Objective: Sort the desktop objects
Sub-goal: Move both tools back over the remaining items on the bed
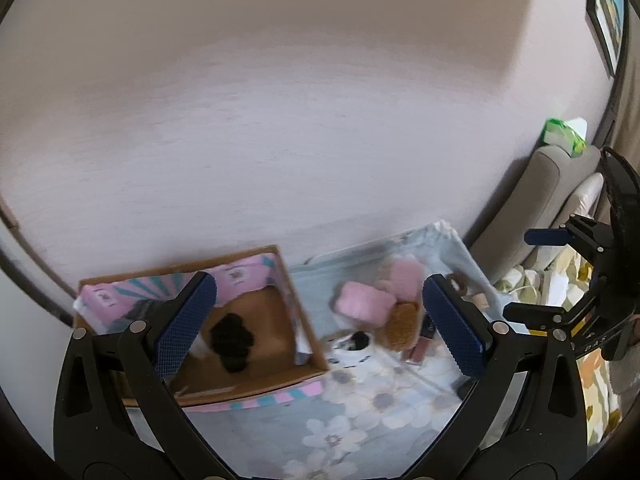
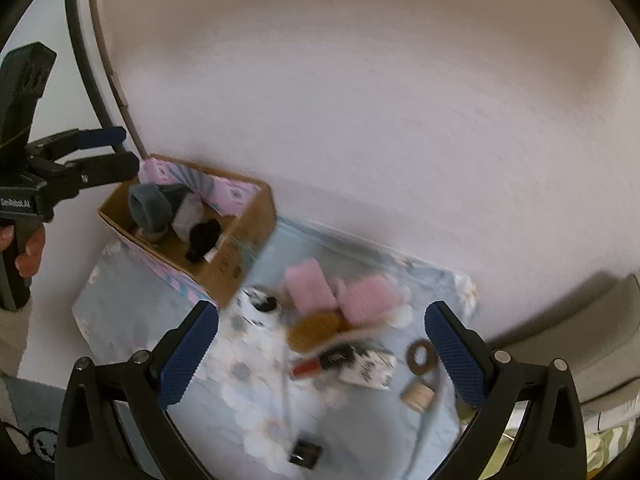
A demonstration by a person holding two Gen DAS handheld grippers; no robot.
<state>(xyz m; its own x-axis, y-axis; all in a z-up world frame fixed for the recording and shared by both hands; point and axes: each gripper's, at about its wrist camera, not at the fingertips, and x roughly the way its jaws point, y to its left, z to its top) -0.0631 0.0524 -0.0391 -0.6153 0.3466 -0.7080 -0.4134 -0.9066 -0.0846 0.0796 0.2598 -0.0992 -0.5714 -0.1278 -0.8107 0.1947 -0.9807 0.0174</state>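
An open cardboard box stands on the left of a blue floral cloth. Inside lie a black fluffy item and a grey-blue roll. On the cloth lie two pink fluffy pieces, a brown fuzzy piece, a white cup, a red lipstick, a white packet, a brown ring and a wooden spool. My left gripper hangs open above the box's right side. My right gripper is open over the pile, holding nothing.
A pale wall rises right behind the cloth. A grey sofa with a green packet on it stands to the right. A small black item lies near the cloth's front edge. A hand grips the left tool's handle.
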